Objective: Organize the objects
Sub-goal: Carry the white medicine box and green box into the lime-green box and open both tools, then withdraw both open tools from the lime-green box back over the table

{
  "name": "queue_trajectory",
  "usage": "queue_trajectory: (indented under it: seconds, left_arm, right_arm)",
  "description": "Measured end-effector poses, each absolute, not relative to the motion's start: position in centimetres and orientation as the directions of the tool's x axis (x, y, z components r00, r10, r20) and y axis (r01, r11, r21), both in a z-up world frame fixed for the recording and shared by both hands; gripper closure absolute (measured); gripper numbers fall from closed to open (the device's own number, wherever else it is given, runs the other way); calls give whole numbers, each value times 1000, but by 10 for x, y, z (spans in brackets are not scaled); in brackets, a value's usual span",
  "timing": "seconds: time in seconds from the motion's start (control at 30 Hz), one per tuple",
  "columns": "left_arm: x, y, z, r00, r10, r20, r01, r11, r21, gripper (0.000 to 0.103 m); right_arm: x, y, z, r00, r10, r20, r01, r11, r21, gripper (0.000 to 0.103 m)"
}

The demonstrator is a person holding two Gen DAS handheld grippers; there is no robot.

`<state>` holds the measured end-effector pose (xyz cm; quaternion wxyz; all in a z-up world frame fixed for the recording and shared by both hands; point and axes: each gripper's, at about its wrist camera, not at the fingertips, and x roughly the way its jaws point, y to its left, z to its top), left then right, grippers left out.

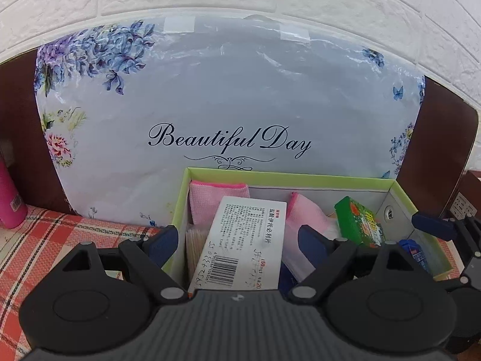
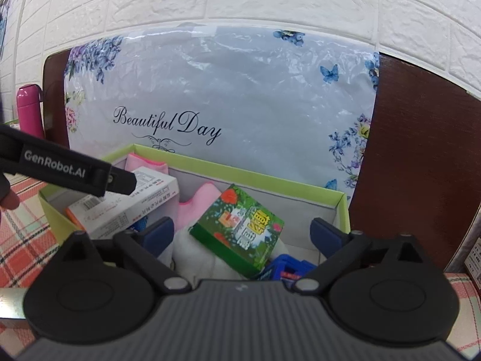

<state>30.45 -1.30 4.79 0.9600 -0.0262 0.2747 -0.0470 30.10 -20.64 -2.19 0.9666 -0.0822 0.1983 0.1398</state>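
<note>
Cardboard is making up most of what is sitting in the green-rimmed box [image 1: 288,180], which is standing on the checked cloth [image 1: 45,240] against the big flowered package [image 1: 225,96] at the far side. Both grippers are hanging over the box with jaws spread wide and nothing between the pads: the left gripper [image 1: 237,242] over the white medicine carton [image 1: 243,240], the right gripper [image 2: 242,236] over the green carton [image 2: 240,228].

I am judging both cartons to be light, stiff and smooth-sided, so they are likely to slip if pinched at a corner; taking each across its two narrow sides looks safest. The white one is leaning tilted toward the near left of the box, the green one is lying askew to its right. Pink cloths [image 1: 219,201] are showing at the far wall, soft and limp, best gathered at a fold.

Counting what is showing: one white carton, one green carton, two pink cloth pieces as far as I can tell, one blue packet [image 2: 285,267] near the right corner, partly hidden. One pink bottle [image 2: 28,108] is standing well apart at the far left.
</note>
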Motion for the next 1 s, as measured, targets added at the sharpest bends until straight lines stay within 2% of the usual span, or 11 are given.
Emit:
queue_trajectory:
  seconds: [0.07,0.4,0.53,1.0]
  left_arm:
    - [299,-15,54,848,-109,-519,78,994,-81,13]
    - [226,-29,84,859,-69,-508,51,998,-49,13]
    - [194,-31,80,846,-105,-523,69,994,-88,13]
    - [135,-36,57,821,-98,-562,58,994,-88,13]
  right_arm:
    - [291,-209,-15,893,234,-384,-291,952,-99,0]
    - [219,-237,19,912,256,-320,-272,962,-5,0]
    - [188,-248,19,911,251,-328,-256,966,29,0]
    - [128,-255,-2,885,256,-389,-247,966,73,0]
